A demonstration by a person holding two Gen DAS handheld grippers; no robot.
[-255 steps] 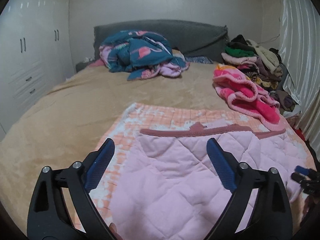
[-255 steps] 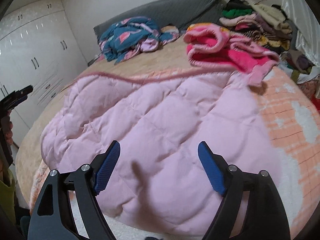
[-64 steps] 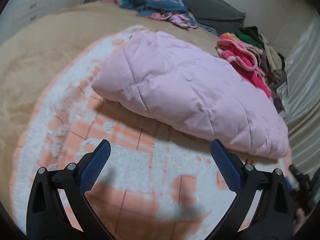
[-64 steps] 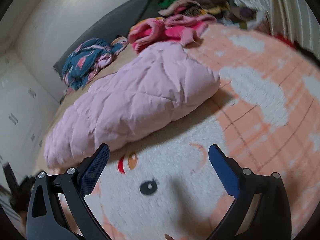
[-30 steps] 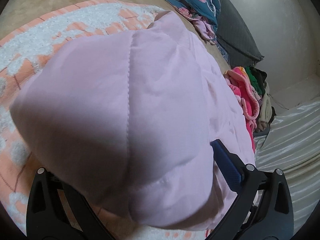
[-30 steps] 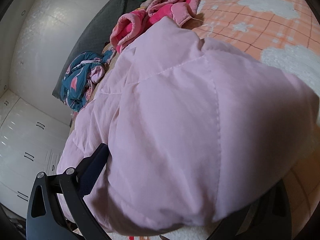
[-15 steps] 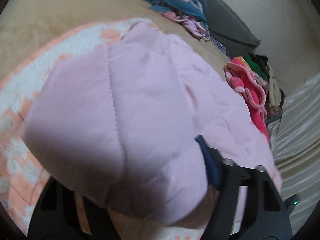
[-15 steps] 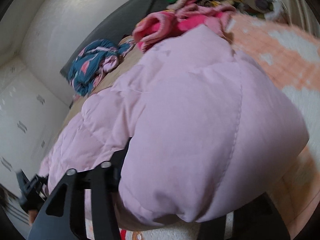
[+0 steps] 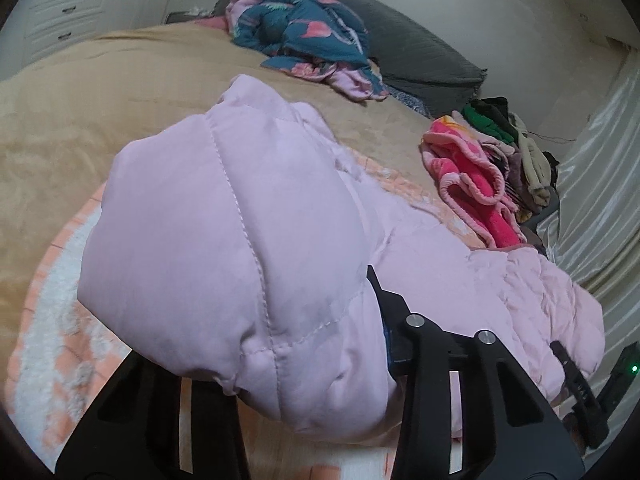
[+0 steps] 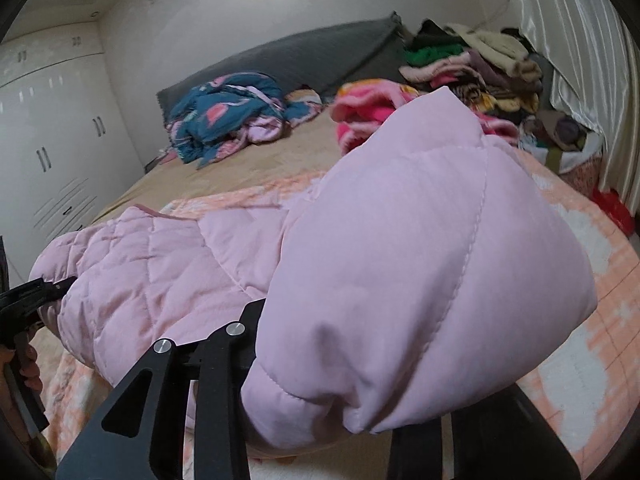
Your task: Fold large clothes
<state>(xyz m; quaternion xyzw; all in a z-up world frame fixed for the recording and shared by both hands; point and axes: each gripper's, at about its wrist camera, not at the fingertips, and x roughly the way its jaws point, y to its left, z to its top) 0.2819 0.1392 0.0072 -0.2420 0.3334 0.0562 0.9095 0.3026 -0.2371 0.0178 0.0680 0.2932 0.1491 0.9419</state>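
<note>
Setting: tan bed (image 9: pixel 120 92) with an orange-and-white blanket (image 10: pixel 592 280) spread over it.
Garment: pink quilted coat (image 9: pixel 248 248), folded bundle, long axis running across from one gripper to the other.
Left gripper (image 9: pixel 276 376): jaws have just been closing, now pinching one end.
Right gripper (image 10: pixel 352 392): likewise closing, pinching the opposite end (image 10: pixel 420 280).
Nearer hand: neither; one per end.
View difference: right wrist shows a hand (image 10: pixel 24 364); left wrist shows only the gripper.

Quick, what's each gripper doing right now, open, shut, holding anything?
Left gripper: jaws have just been closing, now shut on one end of the pink quilted jacket.
Right gripper: jaws have just been closing, now shut on the jacket's other end.
</note>
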